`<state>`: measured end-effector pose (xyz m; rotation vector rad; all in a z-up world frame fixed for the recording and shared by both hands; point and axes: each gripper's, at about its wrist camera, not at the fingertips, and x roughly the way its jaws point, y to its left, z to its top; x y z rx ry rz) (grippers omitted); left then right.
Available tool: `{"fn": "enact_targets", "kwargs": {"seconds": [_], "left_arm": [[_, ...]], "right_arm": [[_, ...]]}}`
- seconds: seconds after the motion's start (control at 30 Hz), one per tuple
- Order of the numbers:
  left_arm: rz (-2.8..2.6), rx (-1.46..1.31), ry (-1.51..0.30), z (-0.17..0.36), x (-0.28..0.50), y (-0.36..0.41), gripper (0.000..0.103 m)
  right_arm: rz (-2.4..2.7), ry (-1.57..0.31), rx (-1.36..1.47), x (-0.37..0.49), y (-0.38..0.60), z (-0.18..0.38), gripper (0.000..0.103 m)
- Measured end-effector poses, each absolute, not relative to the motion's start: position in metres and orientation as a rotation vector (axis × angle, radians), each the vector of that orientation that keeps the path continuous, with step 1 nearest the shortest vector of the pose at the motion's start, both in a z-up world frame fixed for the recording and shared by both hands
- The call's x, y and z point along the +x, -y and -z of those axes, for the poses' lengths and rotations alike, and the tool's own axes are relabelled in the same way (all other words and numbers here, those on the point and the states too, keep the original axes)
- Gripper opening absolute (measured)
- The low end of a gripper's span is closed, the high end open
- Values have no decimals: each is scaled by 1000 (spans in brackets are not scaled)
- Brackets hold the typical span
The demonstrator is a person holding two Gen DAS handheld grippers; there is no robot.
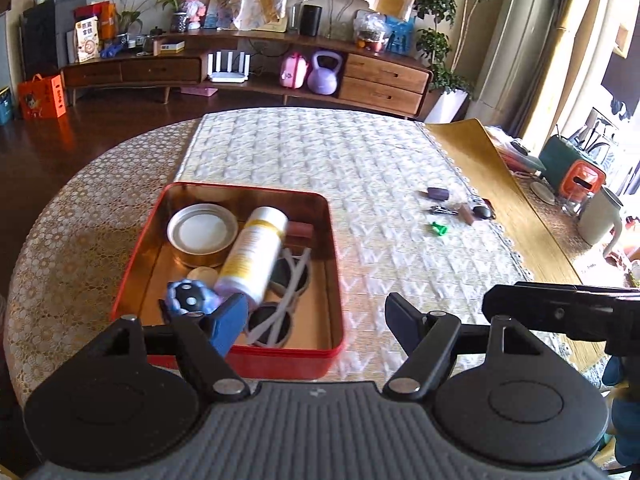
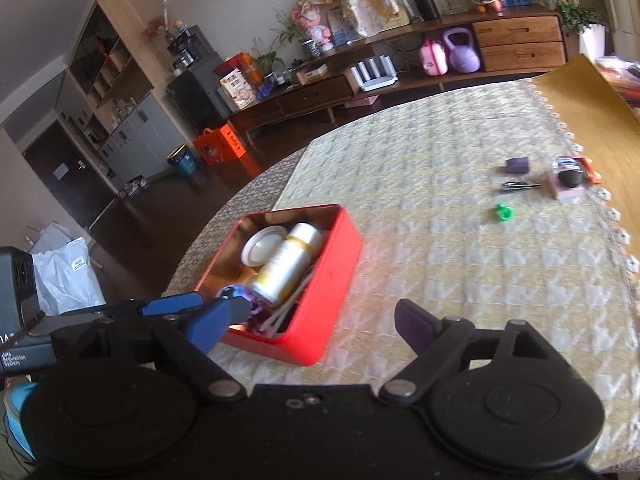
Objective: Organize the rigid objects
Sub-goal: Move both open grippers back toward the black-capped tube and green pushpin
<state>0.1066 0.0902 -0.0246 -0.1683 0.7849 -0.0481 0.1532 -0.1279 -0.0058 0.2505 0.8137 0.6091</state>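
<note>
Far right of your red tin [image 1: 335, 280], loose items [image 1: 456, 210] lie nearer your right gripper [image 2: 320, 320]; both grippers gape empty.

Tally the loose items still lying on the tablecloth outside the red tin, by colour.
Purple: 1, block
Silver: 1, clippers
Green: 1, small piece
Brown-pink: 1, block
Black: 1, rounded object
Total: 5

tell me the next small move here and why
Probably send the right gripper, open and holding nothing, forward and right toward the green piece, the nearest loose item on the cloth. The red tin already holds the bottle and other things, while several small items lie outside it.
</note>
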Motion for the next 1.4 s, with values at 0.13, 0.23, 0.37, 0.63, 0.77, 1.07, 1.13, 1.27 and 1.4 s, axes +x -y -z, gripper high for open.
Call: {"fn": "enact_targets", "kwargs": {"seconds": [0.13, 0.23, 0.37, 0.63, 0.77, 1.07, 1.13, 1.27, 1.4], "left_arm": [[77, -164, -792, 25, 112, -73, 77], [82, -154, -792, 26, 117, -60, 82], [94, -139, -794, 27, 124, -42, 82], [113, -106, -798, 33, 150, -4, 83], [123, -88, -789, 35, 166, 12, 83], [158, -59, -796, 55, 209, 46, 83], [157, -49, -796, 61, 219, 53, 83], [150, -26, -795, 75, 241, 65, 83], [133, -36, -796, 89, 259, 72, 83]], "right_arm": [[-547, -784, 263, 151, 153, 8, 100], [-507, -774, 275, 152, 170, 11, 102], [-469, -755, 251, 155, 191, 14, 103], [-428, -735, 190, 175, 229, 15, 103], [-402, -737, 154, 190, 245, 20, 103], [-377, -730, 76, 234, 276, 34, 103], [-376, -731, 56, 244, 277, 39, 103], [-376, -723, 30, 265, 276, 46, 101], [-371, -725, 29, 287, 272, 52, 98]]}}
